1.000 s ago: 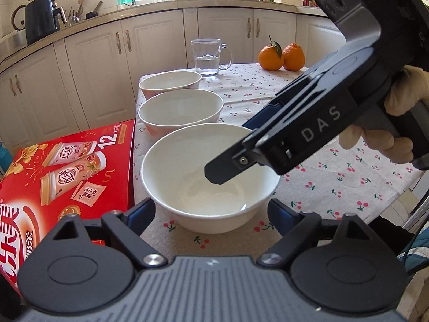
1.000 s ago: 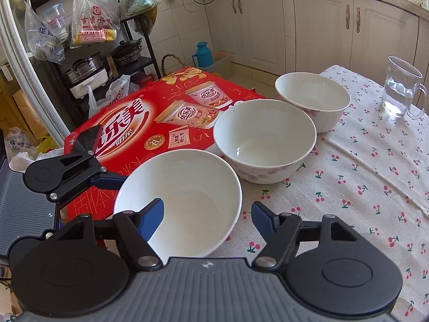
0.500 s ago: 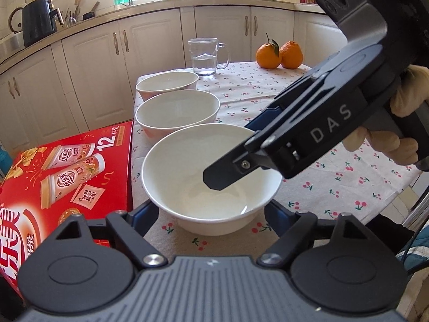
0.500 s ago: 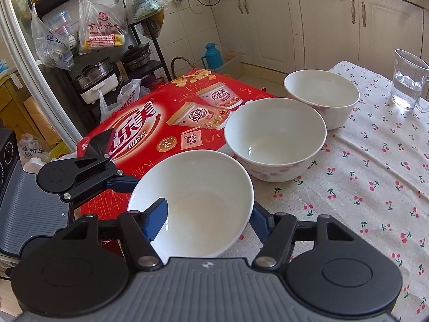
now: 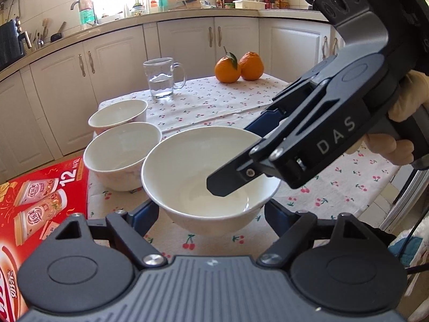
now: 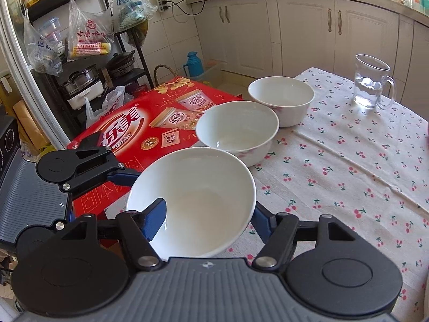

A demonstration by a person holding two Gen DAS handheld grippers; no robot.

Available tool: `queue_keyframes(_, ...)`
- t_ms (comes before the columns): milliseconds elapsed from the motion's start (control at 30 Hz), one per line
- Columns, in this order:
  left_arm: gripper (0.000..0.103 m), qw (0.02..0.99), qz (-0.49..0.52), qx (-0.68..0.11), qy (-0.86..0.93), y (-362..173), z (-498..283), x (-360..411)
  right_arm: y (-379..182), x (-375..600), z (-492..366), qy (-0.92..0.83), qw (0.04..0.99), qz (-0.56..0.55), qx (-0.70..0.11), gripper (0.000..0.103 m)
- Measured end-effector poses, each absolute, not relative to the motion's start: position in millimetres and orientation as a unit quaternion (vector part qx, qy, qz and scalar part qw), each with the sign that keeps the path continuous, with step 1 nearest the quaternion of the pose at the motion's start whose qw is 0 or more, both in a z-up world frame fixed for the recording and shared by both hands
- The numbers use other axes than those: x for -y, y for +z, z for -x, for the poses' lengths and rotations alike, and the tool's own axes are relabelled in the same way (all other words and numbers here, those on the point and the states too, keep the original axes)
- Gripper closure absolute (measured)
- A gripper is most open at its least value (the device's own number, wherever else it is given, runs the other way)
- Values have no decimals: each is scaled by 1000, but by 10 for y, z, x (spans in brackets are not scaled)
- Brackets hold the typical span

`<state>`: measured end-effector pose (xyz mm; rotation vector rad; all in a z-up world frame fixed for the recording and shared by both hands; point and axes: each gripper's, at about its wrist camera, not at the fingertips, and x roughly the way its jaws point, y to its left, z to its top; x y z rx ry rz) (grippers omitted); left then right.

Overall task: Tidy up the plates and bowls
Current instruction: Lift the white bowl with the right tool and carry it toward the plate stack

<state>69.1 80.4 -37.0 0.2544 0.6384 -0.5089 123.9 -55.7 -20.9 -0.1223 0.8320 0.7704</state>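
Our right gripper (image 6: 209, 216) clamps the near rim of the nearest bowl (image 6: 195, 201), one blue pad inside the wall and the other outside, and the bowl sits tilted in that grip. From the left wrist view the same bowl (image 5: 198, 171) hangs just ahead of our left gripper (image 5: 207, 214), whose blue fingers stand wide apart on either side of the bowl's base, not visibly touching it. The right gripper (image 5: 270, 161) reaches in from the right in that view, its black finger dipping into the bowl's hollow.

All three bowls are smooth, glossy white and round. The middle bowl (image 6: 237, 131) and the far bowl (image 6: 281, 99) stand upright in a row along the left edge of the table (image 6: 348, 174), their rims nearly touching; both carry a faint pink pattern on the outer wall. The table wears a white cloth printed with small red cherries, creased in places.

A red printed carton (image 6: 150, 131) lies just beside the table's left edge, below the bowls. A clear glass mug (image 6: 371, 86) holding water stands well apart at the far side, and two oranges (image 5: 238, 68) sit beyond it. Open cloth spreads to the right of the bowls.
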Motion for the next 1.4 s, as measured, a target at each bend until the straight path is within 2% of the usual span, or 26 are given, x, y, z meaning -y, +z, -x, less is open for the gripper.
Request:
queue_keyframes(700, 18, 877, -145, -306, -341, -532, -978, -48, -327, 1424, -1155, 258, 876, 26, -406, 28)
queue_keyframes(1200, 18, 871, -137, -318, -348, -619, -1081, 75, -418, 1549, -1232, 241, 878, 25, -412, 27)
queue_keyframes(1333, 17, 871, -139, -317, -348, -618, -1080, 76, -429, 1556, -1242, 245, 878, 21, -411, 23)
queue_keyframes(1400, 17, 871, -144, -316, -348, -620, -1071, 92, -428, 1553, -1238, 247, 879, 18, -406, 11)
